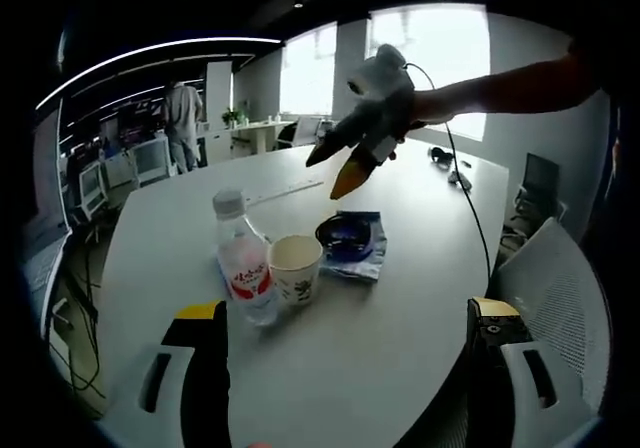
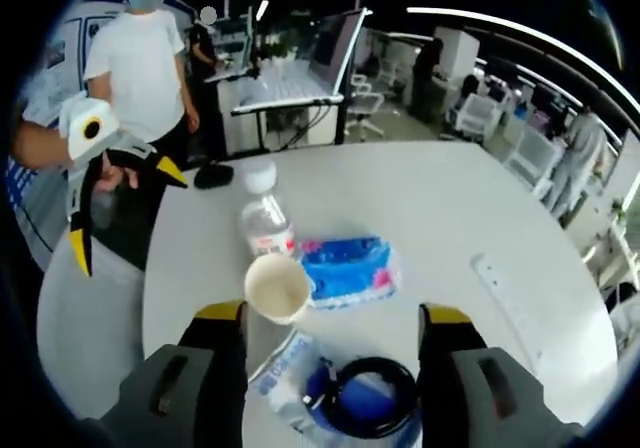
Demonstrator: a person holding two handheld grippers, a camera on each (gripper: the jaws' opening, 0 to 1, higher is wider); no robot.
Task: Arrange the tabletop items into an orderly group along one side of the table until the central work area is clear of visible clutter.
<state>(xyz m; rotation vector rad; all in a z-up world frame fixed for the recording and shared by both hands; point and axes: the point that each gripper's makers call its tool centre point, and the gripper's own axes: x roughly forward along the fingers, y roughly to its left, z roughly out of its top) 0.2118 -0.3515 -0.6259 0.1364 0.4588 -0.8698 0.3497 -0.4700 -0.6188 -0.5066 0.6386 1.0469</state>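
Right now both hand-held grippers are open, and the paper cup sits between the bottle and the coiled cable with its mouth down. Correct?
Nearly. The paper cup stands upright, mouth up: the right gripper view looks into its open top. The rest holds: it sits between the bottle and the coiled cable, and the left hand-held gripper and right hand-held gripper are open.

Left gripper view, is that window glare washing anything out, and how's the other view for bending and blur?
Left gripper view: windows blown out white, the right gripper dark against them, table evenly lit. Right gripper view: fisheye curves the table edge; paper cup sharp, background people soft.
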